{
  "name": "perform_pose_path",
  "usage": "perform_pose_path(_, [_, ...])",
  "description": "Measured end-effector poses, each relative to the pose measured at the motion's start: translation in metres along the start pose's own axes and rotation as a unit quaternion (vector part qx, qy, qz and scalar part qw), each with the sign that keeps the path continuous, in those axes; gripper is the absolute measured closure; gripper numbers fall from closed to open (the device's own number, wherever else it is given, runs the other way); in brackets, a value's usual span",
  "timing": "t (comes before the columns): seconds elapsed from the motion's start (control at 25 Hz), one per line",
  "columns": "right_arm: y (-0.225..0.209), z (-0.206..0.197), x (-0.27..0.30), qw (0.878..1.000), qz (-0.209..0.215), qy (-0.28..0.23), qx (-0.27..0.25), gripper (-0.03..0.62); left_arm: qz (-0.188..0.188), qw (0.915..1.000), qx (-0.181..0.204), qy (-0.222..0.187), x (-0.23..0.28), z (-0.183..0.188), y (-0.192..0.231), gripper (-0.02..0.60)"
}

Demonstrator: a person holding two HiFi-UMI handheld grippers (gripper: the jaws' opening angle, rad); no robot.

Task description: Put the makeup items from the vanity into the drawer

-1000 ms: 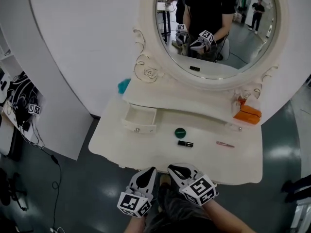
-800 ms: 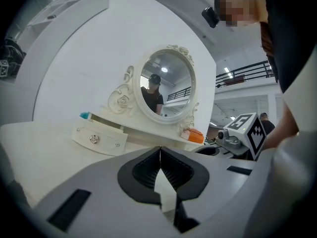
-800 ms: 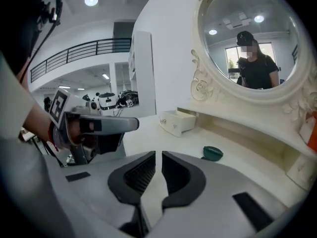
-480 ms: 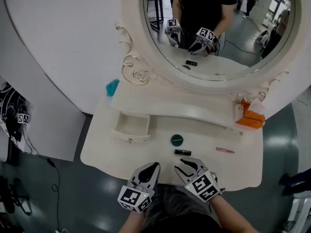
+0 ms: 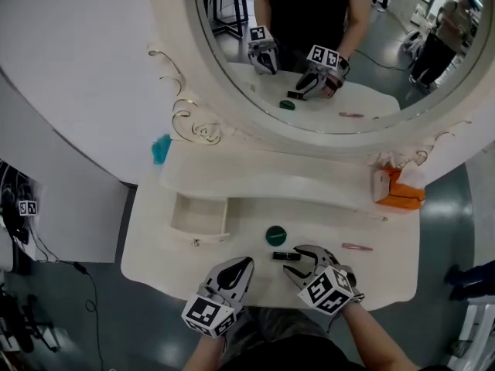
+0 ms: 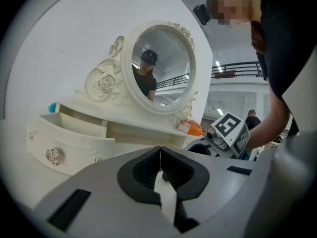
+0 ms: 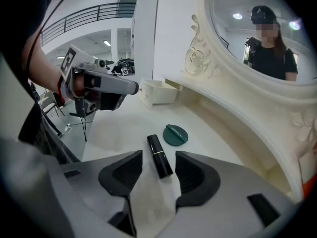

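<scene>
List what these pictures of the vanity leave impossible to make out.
Drawer floor: left gripper view, its own front hides it.
Pink item: head view, too small to identify.
Teal thing: head view, partly behind the vanity shelf.
Orange box print: head view, too small.

Black lipstick [image 5: 280, 256] at tips of parted right tongs [image 5: 295, 262], green compact [image 5: 276, 235] just beyond.

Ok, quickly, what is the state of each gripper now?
Left gripper: shut, empty.
Right gripper: open, jaws just been opening; lipstick lies between them, not gripped.
</scene>
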State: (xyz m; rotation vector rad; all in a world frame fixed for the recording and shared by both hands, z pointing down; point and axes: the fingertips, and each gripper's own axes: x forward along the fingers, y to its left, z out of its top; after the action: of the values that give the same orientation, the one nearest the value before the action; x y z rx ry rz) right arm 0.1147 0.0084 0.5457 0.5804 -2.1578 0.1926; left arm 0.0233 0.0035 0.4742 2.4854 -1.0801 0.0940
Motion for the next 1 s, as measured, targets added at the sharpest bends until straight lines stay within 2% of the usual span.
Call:
perform_pose_path(0.28, [0.003,-0.003,0.014,0.998,0.059,0.020,-0.010,0.399,0.004,1.0000,0.001,0.007,0.014,0.011,0.017,0.566])
perform_pose_path(0.4, [0.009,-0.004,0.015,0.997,0.077,0.019,-0.023,0.452,0.004,0.9999,0.008,0.008,0.015,0.017,0.022,0.566])
perform_pose_path(0.48, [0.012,-0.004,0.015,0.996,0.082,0.018,-0.030,0.481,0.005,0.9999,0.012,0.008,0.014,0.019,0.024,0.566])
perform_pose_path(0.68, [0.016,-0.001,0.013,0.996,0.089,0.012,-0.028,0.484,0.004,0.9999,0.013,0.008,0.006,0.024,0.024,0.566])
perform_pose_path(0.88, [0.021,0.024,0.009,0.996,0.091,-0.019,-0.011,0.485,0.001,0.9999,0.016,0.003,-0.001,0.031,0.032,0.566])
perform_pose_path(1.0, [0.023,0.044,0.007,0.996,0.087,-0.035,-0.003,0.485,-0.013,0.9998,0.014,-0.002,-0.005,0.038,0.036,0.566])
